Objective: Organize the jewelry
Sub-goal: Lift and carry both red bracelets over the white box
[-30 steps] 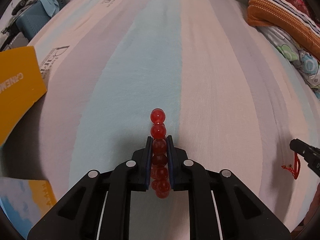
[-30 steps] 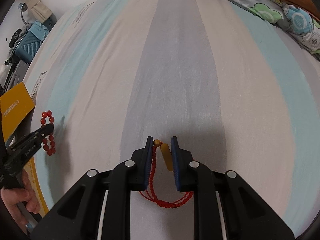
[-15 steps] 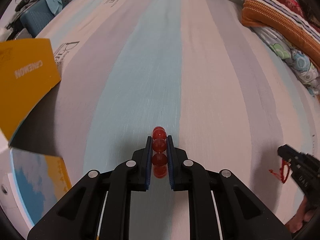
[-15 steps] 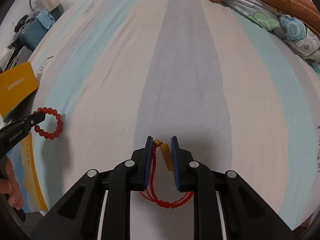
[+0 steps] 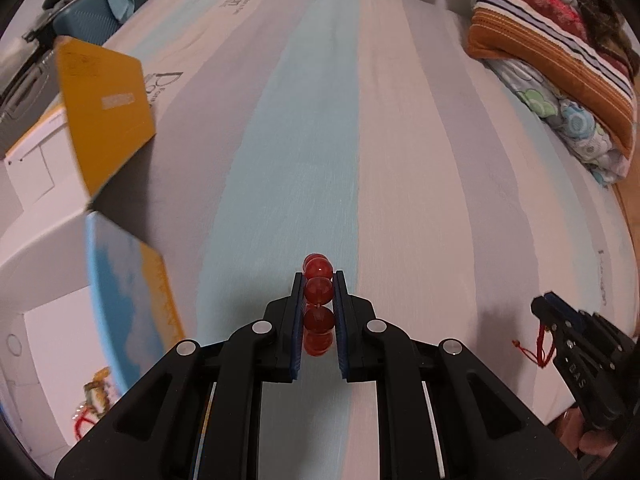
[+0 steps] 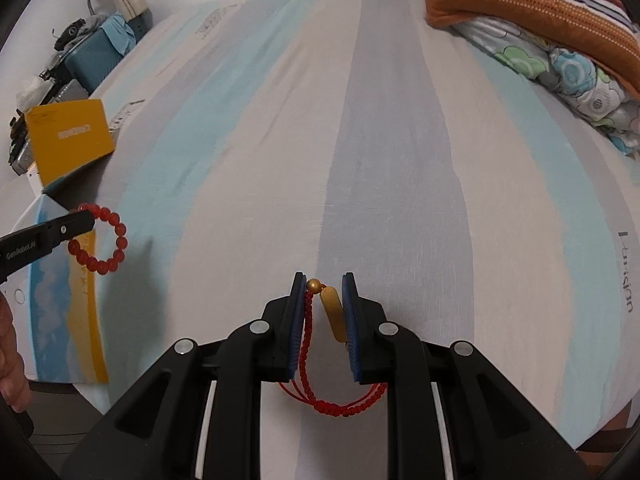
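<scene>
two bracelets picked up off the bed, so roughly halfway: my left hand-held gripper [image 5: 318, 312] pinches the red bead bracelet [image 5: 318, 304], right hand-held gripper [image 6: 323, 320] pinches the red cord bracelet [image 6: 316, 364]. still need dropping in the box [image 5: 44, 184] by the bed's left edge.

Soft, even indoor light is falling from above, leaving the striped bedsheet [image 5: 400, 160] bright but not glaring. Both views are bulging like a ball, with straight stripes bending outward and black corners closing in. The yellow box flap [image 5: 104, 116] is smearing with motion blur, and the pillows [image 6: 540, 12] are looking soft at the rim. The red bead bracelet [image 6: 108, 240] is casting a faint grey shadow on the sheet. Small highlights are glinting on the beads [image 5: 318, 292].
</scene>
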